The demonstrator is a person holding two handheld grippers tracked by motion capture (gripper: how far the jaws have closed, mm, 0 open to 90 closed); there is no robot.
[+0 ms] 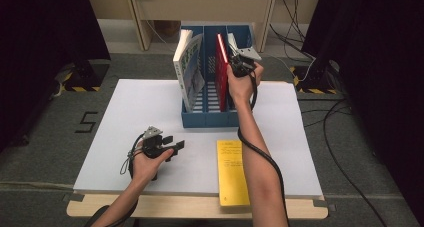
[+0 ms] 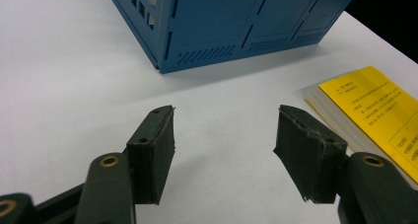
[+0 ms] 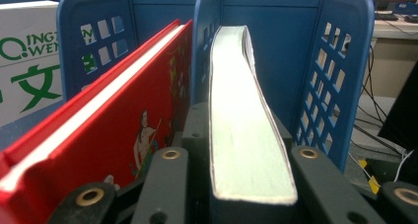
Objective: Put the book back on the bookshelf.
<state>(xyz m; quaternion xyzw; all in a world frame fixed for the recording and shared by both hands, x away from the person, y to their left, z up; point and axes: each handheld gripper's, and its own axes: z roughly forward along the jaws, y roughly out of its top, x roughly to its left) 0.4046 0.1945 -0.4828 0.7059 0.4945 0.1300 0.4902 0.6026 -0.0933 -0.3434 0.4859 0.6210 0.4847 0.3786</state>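
Step in hand, as judged: books are being filed upright into the blue file rack (image 1: pixel 210 118), and the third one is just being seated; one book is left to file.

Left gripper (image 1: pixel 176 148): rests low over the white board (image 1: pixel 130 112) at its near left; jaws stand well apart with nothing between them, bare board showing in the gap in the left gripper view; idle.

Rack: three compartments, standing at the far middle of the board; the white book with green lettering (image 1: pixel 189 69) leans in the left compartment; the red book (image 1: pixel 222 62) stands in the middle one.

Right gripper (image 1: pixel 239 62): held over the right compartment; in the right gripper view the pale-edged book (image 3: pixel 241 135) stands between its jaws, upright inside that compartment, the red book just beside it across the divider; whether the pads press on the book or have eased off cannot be told.

Next move, as judged: part the jaws fully, draw the gripper up and clear without dragging the book, then fetch the yellow book (image 1: pixel 232 172), which lies flat at the board's near edge, right of centre, well apart from the rack.

Surface and room: white board on a wooden tabletop (image 1: pixel 150 207); grey floor; black curtains (image 1: pixel 45 32) either side; cables (image 1: pixel 345 137) trailing at the right.
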